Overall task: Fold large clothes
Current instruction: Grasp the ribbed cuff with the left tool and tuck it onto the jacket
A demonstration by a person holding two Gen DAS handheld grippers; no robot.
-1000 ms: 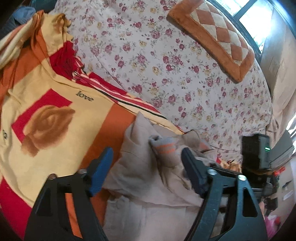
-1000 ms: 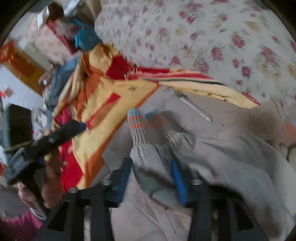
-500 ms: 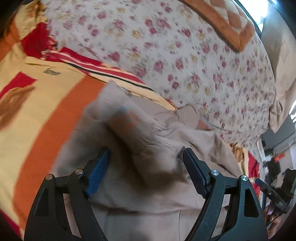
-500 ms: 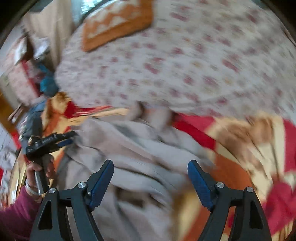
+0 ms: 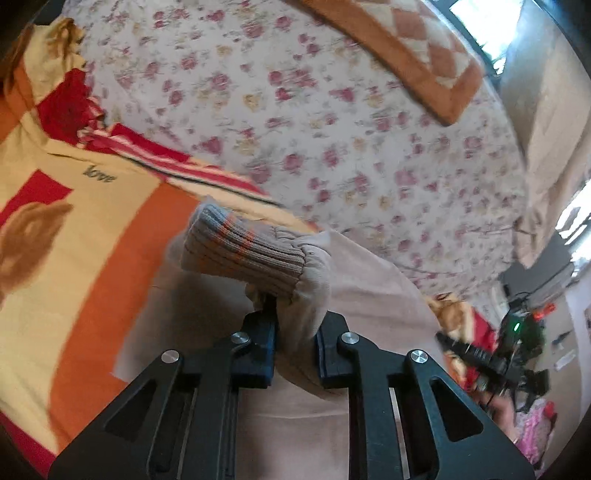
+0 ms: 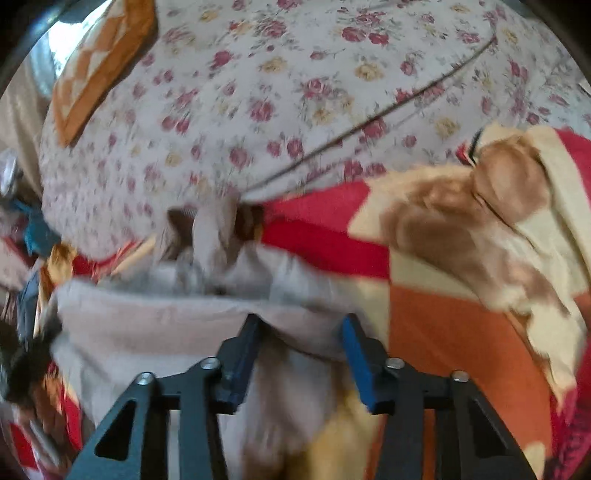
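Floral bedding (image 5: pixel 332 122) lies under an orange-and-red blanket (image 5: pixel 92 240), on which the beige garment (image 5: pixel 369 295) lies. The left gripper (image 5: pixel 293 332) has just closed, pinching cloth behind the ribbed cuff (image 5: pixel 243 254). The right gripper (image 6: pixel 301 350), half closed after narrowing, straddles a garment fold; contact is unclear through the blur.

Bed covered by a pale sheet (image 5: pixel 332 110) printed with small red and yellow roses; an orange-bordered checked cushion (image 5: pixel 413 55) lies at its far end. A bright window (image 5: pixel 480 22) stands behind the cushion, daylight entering. Beige curtain (image 5: pixel 554 122) hangs beside the bed
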